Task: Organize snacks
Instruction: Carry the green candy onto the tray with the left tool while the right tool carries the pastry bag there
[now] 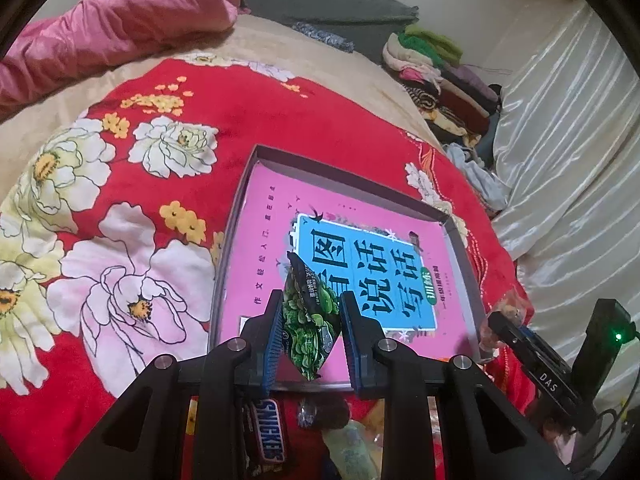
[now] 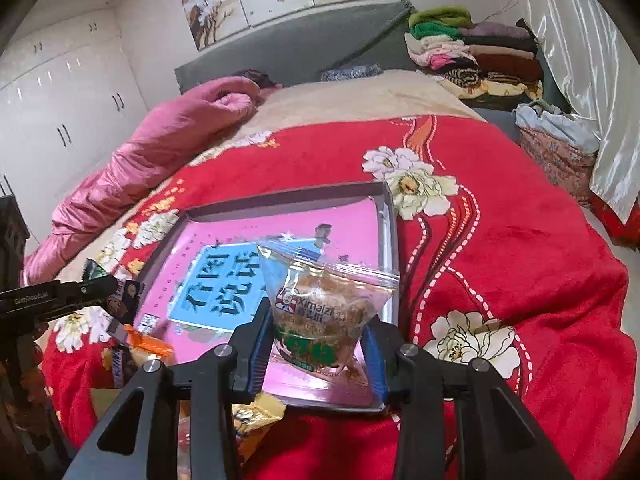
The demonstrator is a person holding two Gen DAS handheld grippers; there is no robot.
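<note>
On the bed, over the red floral blanket (image 2: 500,248), sits a shallow grey tray (image 1: 256,168) with a pink book (image 1: 272,216) lying flat inside it. The left claw (image 1: 310,336) is clenched on a green snack packet (image 1: 310,320), which stands on edge between the blue pads (image 1: 272,344) and pokes forward past the fingertips, held above the near end of the tray. The right claw (image 2: 316,340) grips a clear zip bag of brownish snacks (image 2: 324,300) marked "Ximaizi"; the bag rises upright between its pads, also over the near edge of the tray (image 2: 390,216), toward the tray's right side.

Below the left claw, just short of the tray's near rim, a Snickers bar (image 1: 272,432) lies on the blanket beside a dark wrapped sweet (image 1: 320,412). From the right wrist view, more loose packets, one of them orange (image 2: 150,344) and another yellow (image 2: 256,420), lie near the tray's left corner. A pink quilt (image 2: 160,148) is bunched along the far side of the bed, and folded clothes (image 2: 472,52) are stacked by the headboard.
</note>
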